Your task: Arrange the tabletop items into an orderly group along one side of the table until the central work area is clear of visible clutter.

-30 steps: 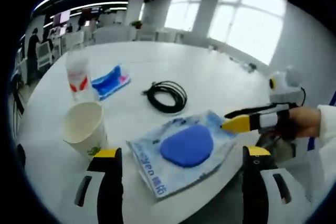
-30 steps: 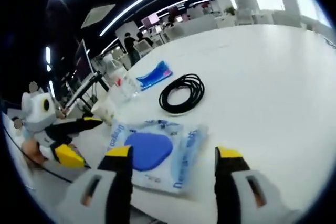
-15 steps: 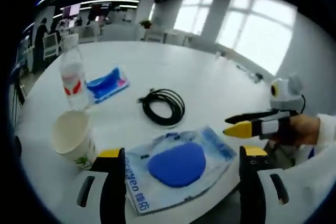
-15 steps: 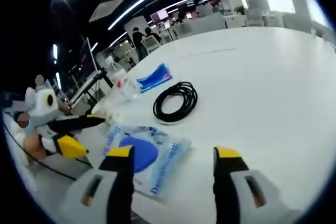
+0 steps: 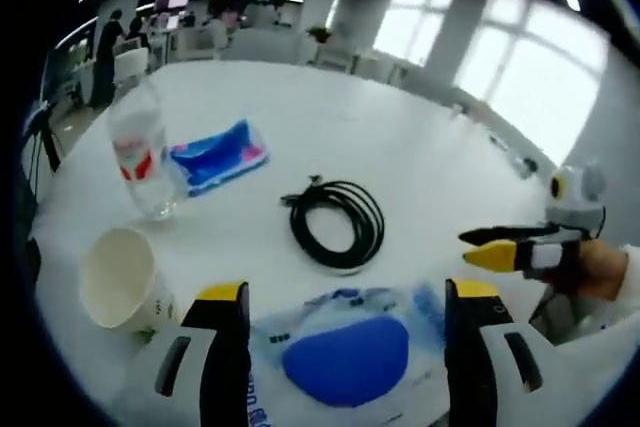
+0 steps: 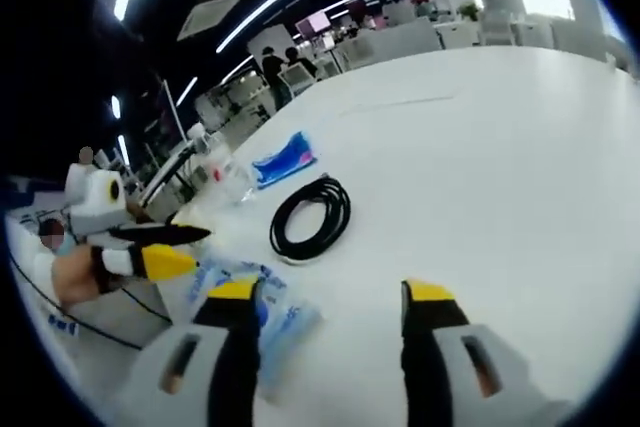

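My left claw [image 5: 345, 299] hangs open and empty over the near edge of the white table [image 5: 400, 157], a clear packet with a blue pad [image 5: 345, 357] lying between its jaws. Beyond the packet lies a coiled black cable [image 5: 337, 223]. A paper cup [image 5: 118, 279] stands to the left, a plastic bottle [image 5: 140, 152] further back, with a blue pouch [image 5: 215, 154] just beside it. My right claw [image 6: 325, 299] is also open, holding nothing, the cable [image 6: 309, 217] ahead of it.
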Available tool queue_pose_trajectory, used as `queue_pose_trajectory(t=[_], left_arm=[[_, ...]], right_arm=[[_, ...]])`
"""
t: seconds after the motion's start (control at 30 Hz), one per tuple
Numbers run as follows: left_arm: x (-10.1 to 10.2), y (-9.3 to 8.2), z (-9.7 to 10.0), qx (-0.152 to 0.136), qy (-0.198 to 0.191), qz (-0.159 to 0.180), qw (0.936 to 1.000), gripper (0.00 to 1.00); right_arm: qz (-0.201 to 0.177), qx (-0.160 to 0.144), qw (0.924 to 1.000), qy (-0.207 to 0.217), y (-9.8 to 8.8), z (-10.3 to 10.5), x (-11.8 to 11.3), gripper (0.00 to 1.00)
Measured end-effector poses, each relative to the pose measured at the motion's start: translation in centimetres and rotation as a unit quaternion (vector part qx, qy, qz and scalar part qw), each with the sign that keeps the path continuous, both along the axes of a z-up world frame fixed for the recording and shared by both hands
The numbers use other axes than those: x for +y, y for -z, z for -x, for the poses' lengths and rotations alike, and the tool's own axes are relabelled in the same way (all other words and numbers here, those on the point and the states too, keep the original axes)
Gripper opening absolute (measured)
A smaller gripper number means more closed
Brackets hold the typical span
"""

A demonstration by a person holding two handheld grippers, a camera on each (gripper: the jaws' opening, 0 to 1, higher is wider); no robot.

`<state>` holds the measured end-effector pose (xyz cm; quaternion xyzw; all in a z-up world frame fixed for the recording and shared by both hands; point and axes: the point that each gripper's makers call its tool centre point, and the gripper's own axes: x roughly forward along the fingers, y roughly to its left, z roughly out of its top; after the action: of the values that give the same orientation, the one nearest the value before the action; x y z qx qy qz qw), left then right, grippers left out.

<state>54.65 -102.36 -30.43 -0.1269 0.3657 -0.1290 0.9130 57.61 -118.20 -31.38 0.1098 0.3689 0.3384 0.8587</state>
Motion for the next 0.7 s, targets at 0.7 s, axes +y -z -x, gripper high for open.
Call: queue_pose_trajectory(t=[0.7], left_arm=[[-0.2, 3.4, -7.8, 0.087, -0.048, 0.002, 0.9951, 0.42]], right_arm=[[0.051, 0.046, 0.9957, -0.062, 2.4, -8.3, 6.3, 0.38]])
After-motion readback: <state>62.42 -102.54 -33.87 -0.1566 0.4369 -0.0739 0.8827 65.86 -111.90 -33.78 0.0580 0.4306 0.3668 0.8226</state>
